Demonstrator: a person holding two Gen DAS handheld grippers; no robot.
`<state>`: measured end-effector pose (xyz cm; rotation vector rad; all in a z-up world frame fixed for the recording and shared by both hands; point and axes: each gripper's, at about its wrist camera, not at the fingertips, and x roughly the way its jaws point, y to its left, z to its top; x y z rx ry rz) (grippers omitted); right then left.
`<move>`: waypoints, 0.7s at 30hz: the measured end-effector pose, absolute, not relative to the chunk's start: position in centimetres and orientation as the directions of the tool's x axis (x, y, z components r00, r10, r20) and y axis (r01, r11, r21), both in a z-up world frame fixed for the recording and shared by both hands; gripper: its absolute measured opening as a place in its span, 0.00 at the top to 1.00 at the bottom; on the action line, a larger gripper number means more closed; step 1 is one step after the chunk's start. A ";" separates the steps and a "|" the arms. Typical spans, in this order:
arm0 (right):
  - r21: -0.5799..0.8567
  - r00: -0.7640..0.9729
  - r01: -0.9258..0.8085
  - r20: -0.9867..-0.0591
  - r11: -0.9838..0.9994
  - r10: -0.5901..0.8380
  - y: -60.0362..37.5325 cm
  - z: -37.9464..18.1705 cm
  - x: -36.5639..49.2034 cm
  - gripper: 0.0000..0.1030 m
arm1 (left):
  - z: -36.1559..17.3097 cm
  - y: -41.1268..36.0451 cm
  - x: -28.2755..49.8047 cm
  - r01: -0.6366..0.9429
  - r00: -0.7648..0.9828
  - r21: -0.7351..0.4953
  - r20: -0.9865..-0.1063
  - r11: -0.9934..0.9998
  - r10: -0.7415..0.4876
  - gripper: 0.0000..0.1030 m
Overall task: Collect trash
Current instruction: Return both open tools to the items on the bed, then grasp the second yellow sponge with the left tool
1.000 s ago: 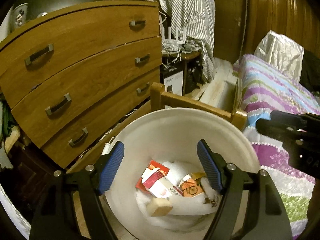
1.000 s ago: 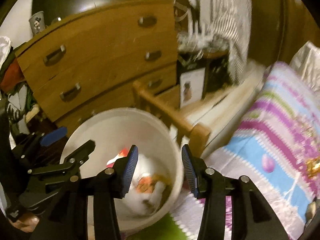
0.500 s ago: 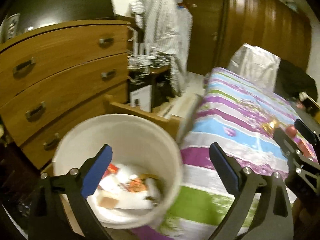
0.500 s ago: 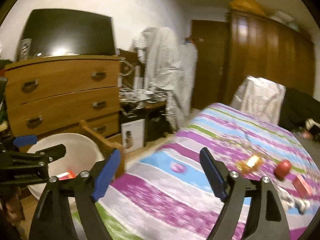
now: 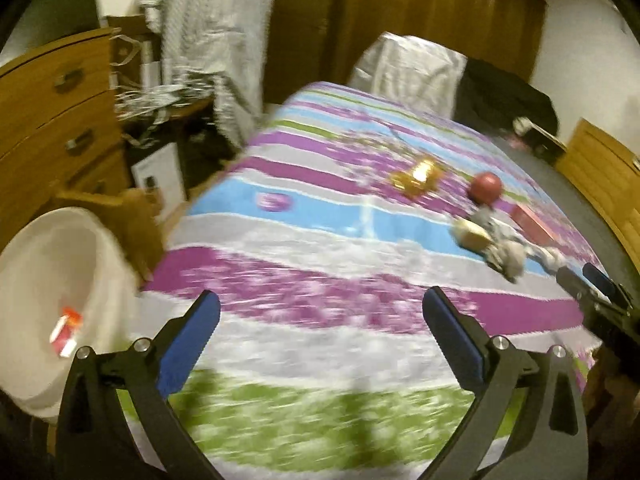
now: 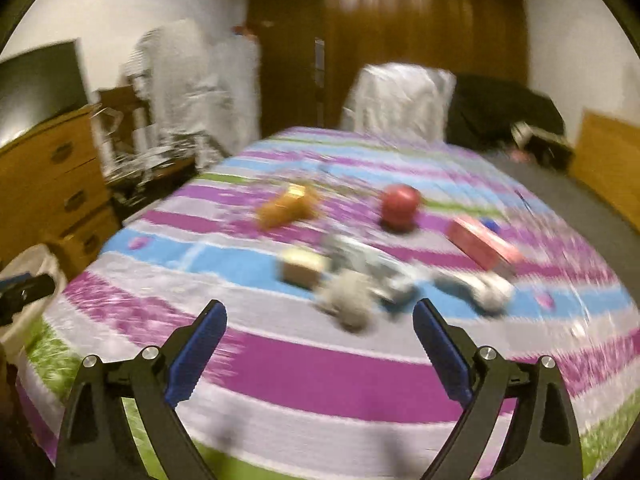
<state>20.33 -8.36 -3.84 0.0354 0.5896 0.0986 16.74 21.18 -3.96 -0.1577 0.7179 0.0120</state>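
Note:
A white bin [image 5: 48,280] with trash in it stands at the bed's left corner; its rim shows in the right wrist view [image 6: 28,264]. On the striped bedspread [image 6: 320,364] lie a gold wrapper [image 6: 288,206], a red ball [image 6: 400,204], a pink box [image 6: 480,246], a tan block [image 6: 302,266] and crumpled grey-white paper [image 6: 348,296]. They also show in the left wrist view: wrapper [image 5: 418,174], ball [image 5: 486,188]. My left gripper [image 5: 320,332] is open and empty over the bed. My right gripper [image 6: 318,340] is open and empty, just short of the crumpled paper.
A wooden dresser [image 5: 52,112] stands left of the bed, with a cluttered small table [image 5: 168,108] and hanging striped clothes [image 5: 208,40] behind. A dark wardrobe [image 6: 420,40] fills the back wall. A silver bag [image 6: 400,100] and dark clothes [image 6: 504,108] lie at the bed's far end.
Both grippers have swung right from over the bin to over the bed. The right gripper has opened wider. The bin has slid to the left edge of both views.

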 end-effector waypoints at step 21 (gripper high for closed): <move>0.438 0.664 -0.107 -0.637 0.893 0.392 -14.3 -9.5 23.6 0.23 | -7.5 7.6 33.9 0.285 0.579 -0.241 -0.729 0.928 -0.367 0.05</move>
